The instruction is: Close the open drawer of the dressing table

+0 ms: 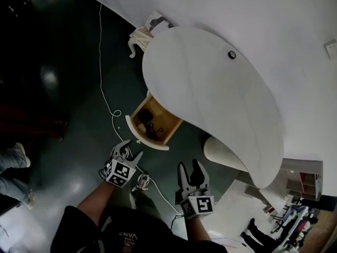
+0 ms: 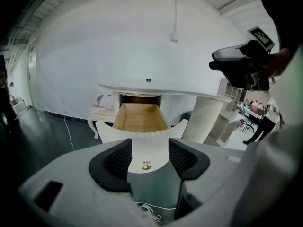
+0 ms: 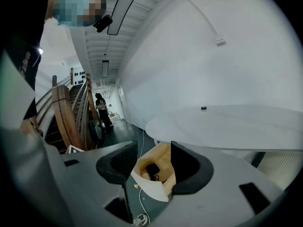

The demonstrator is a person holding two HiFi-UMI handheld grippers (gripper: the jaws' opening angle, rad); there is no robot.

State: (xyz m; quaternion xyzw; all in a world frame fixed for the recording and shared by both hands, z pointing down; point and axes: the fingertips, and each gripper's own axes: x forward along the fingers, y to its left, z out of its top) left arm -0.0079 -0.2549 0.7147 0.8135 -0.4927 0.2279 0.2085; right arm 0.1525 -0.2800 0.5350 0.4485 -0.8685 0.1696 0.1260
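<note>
Wood-lined drawer (image 1: 152, 121) juts open from under the table (image 1: 210, 88), my left tongs (image 1: 128, 152) and right tongs (image 1: 190, 168) both spread and empty just short of its front, so I reckon an off-centre shove could skew and jam it

Dark glossy floor (image 1: 63, 88), patches of light glare. White curved wall (image 1: 237, 9) behind; thin white wall cable (image 2: 175, 13) hangs down it. Second white floor cable (image 1: 103, 78) trails across floor. Small white bench (image 1: 138, 38), curved legs, beside wall. Wooden staircase (image 3: 71, 122) at side. Ceiling strip light (image 3: 105, 68) over corridor. Open shelf unit (image 1: 303, 182) at far right.
</note>
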